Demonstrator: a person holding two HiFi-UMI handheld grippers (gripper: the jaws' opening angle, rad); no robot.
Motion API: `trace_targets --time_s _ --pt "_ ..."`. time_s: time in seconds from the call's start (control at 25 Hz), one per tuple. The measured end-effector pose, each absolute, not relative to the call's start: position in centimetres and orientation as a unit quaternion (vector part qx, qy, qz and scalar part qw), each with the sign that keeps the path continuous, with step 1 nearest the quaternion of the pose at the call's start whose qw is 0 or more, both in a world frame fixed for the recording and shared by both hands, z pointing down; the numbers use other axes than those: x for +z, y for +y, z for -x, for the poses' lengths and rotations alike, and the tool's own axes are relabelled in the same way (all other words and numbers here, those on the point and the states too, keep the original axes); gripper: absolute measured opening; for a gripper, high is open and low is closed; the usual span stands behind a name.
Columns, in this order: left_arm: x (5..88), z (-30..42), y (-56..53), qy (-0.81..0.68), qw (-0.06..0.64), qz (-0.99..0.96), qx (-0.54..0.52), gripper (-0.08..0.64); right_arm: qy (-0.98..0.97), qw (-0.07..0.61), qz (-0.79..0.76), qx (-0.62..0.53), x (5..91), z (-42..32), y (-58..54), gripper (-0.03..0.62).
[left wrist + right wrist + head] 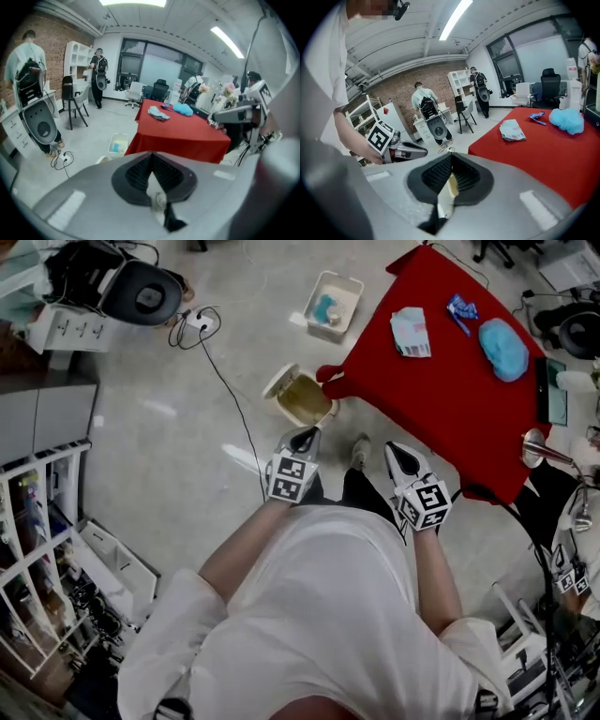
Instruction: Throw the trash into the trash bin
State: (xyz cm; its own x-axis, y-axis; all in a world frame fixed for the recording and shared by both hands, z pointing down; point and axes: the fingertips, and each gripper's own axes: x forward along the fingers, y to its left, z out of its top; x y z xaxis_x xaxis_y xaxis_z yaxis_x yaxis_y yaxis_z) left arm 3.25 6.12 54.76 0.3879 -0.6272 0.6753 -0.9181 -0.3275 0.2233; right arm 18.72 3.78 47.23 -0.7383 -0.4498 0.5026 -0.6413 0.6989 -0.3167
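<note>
**A:** How far along is the job?

**B:** Barely started, I'd say. The blue wad (503, 348), the blue wrapper (461, 309) and the folded packet (410, 332) all lie on the red counter (441, 413) at the upper right. The trash bin (300, 397) stands on the floor just off the counter's near corner, at the frame's centre.

**A:** Is either gripper carrying anything?

**B:** No. The left gripper (305, 437) and the right gripper (398, 452) each have their jaws together with nothing between them. Both hang in front of the person, apart from the counter. Every piece has yet to be picked up and dropped in.

**A:** What do the views add to one another?

**B:** Only the head view shows the bin plainly. The left gripper view catches the white tub (117, 142) on the floor, low in its frame. Both gripper views show people (424, 101) standing across the room.
</note>
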Motion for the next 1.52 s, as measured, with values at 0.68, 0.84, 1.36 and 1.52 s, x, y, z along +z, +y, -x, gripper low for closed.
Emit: trace_targets --time_s 0.68,0.84,1.36,1.52 --pt "46.7 1.5 7.1 -0.47 0.246 -0.823 0.201 0.003 -0.91 0.173 -0.316 0.206 43.3 -12.7 3.7 0.002" --pt "46.2 2.6 7.8 -0.46 0.236 -0.832 0.202 0.003 -0.907 0.172 -0.325 0.204 43.3 -11.5 4.3 0.002" --pt "45.9 4.8 9.8 -0.447 0.216 -0.842 0.212 0.003 -0.908 0.171 -0.328 0.196 43.2 -8.9 6.6 0.002" --pt "44.7 4.4 9.9 -0.451 0.21 -0.846 0.191 0.003 -0.914 0.172 -0.311 0.195 43.2 -8.8 6.3 0.002"
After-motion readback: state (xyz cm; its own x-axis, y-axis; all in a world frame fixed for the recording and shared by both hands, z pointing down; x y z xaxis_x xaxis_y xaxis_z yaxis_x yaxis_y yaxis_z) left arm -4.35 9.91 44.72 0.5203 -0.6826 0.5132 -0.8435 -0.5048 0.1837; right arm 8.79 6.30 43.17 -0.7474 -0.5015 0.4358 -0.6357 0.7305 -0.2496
